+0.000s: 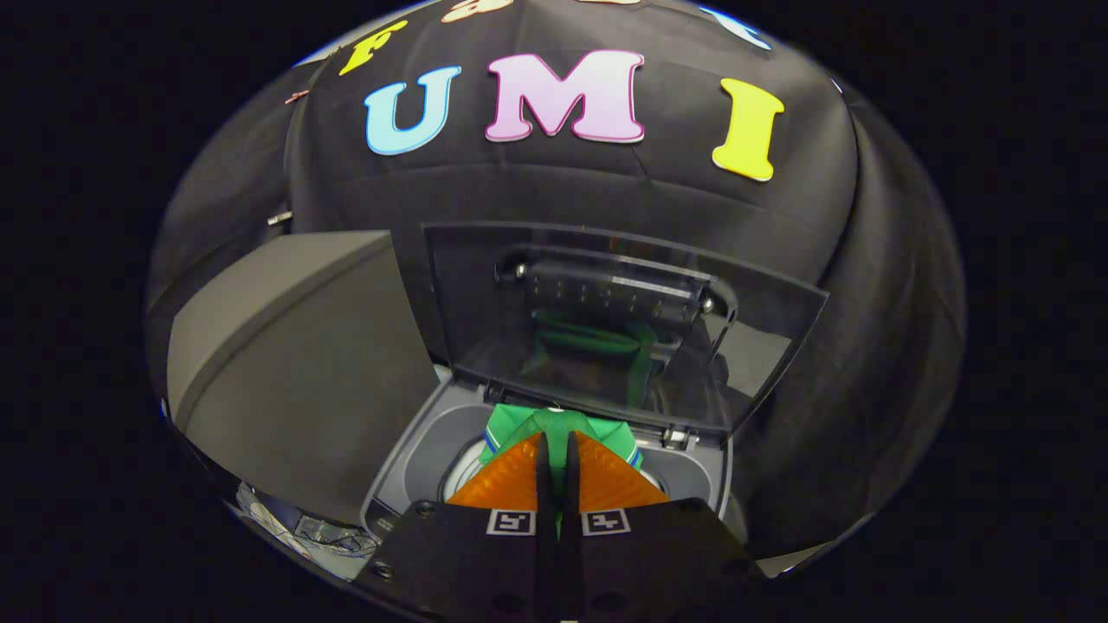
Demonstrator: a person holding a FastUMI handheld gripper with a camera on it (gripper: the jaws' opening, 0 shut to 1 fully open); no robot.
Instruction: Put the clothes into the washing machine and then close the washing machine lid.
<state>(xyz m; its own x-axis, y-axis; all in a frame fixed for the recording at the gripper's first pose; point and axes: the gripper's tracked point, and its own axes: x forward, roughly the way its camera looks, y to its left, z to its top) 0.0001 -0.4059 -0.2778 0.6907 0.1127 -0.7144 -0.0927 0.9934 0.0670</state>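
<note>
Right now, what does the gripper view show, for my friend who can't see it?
The tool is shut on a green garment, held over the open washing machine. The machine's clear lid stands raised beyond it, and a grey box sits beside the machine.

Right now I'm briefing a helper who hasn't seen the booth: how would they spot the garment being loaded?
Find the grey top-loading washing machine with its dark see-through lid raised. Over its open drum hangs the green cloth garment with blue-and-white trim, pinched between the fingers of the hand-held gripper. It is the only bright green item among grey and black surroundings.
</note>
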